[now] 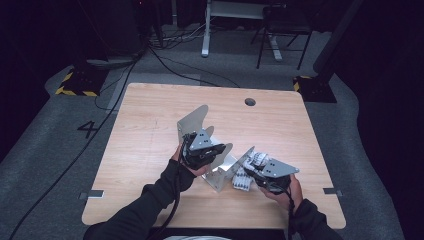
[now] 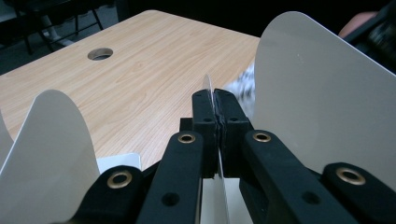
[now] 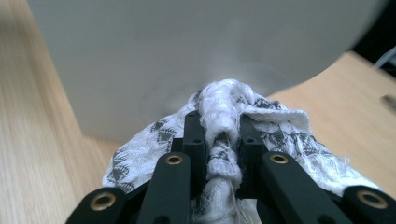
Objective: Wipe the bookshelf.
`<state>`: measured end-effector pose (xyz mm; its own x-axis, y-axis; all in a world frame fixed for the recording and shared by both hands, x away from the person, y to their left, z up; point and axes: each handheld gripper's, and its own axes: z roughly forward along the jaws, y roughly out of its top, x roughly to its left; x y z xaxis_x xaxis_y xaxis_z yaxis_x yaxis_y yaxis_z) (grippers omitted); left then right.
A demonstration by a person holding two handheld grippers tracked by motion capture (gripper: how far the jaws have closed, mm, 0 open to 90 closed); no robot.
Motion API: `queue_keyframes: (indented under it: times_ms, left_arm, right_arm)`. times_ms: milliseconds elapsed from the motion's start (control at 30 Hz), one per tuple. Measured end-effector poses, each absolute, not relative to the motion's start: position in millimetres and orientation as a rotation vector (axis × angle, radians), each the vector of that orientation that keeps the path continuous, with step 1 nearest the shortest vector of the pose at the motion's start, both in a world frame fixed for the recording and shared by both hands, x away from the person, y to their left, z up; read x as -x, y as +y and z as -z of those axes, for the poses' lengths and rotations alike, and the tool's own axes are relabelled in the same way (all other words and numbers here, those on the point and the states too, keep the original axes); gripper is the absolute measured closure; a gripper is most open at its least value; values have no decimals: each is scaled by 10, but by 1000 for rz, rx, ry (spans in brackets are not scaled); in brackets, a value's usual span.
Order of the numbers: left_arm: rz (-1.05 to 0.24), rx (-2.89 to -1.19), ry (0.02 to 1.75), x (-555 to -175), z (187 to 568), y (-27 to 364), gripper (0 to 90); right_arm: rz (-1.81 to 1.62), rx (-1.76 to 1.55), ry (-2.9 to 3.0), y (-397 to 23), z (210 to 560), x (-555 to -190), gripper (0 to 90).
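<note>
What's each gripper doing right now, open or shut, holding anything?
Left gripper: shut on a thin plate of the white metal rack.
Right gripper: shut on the bunched white patterned cloth.

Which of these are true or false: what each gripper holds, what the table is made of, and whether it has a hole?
1. The left gripper is shut on a thin fin of the metal rack. True.
2. The right gripper is open with nothing in it. False: its jaws pinch a bunched white patterned cloth.
3. The table has a wooden top with a round hole near its far edge. True.
4. The cloth lies at the table's far left corner. False: in the high view it sits near the front, just right of the rack.
5. The rack's plates are black. False: they are pale grey metal.
</note>
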<state>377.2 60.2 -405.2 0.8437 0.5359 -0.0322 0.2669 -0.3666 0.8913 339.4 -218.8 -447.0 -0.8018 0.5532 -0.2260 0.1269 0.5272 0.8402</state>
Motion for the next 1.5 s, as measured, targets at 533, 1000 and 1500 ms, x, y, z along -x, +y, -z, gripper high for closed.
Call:
queue_keyframes:
  times_ms: [533, 1000, 1500]
  left_arm:
    - [-330, -1968, 597, -3769, 4051, 584, 880]
    - [-326, -1966, 592, -3775, 4053, 584, 872]
    - [-417, -1921, 553, -3633, 3868, 605, 464]
  right_arm:
    - [-1398, -311, 2134, -1960, 3891, -2922, 792]
    - [-1239, -304, 2354, -1762, 4427, -2981, 793]
    - [-1146, -524, 2288, -2073, 4518, -3239, 793]
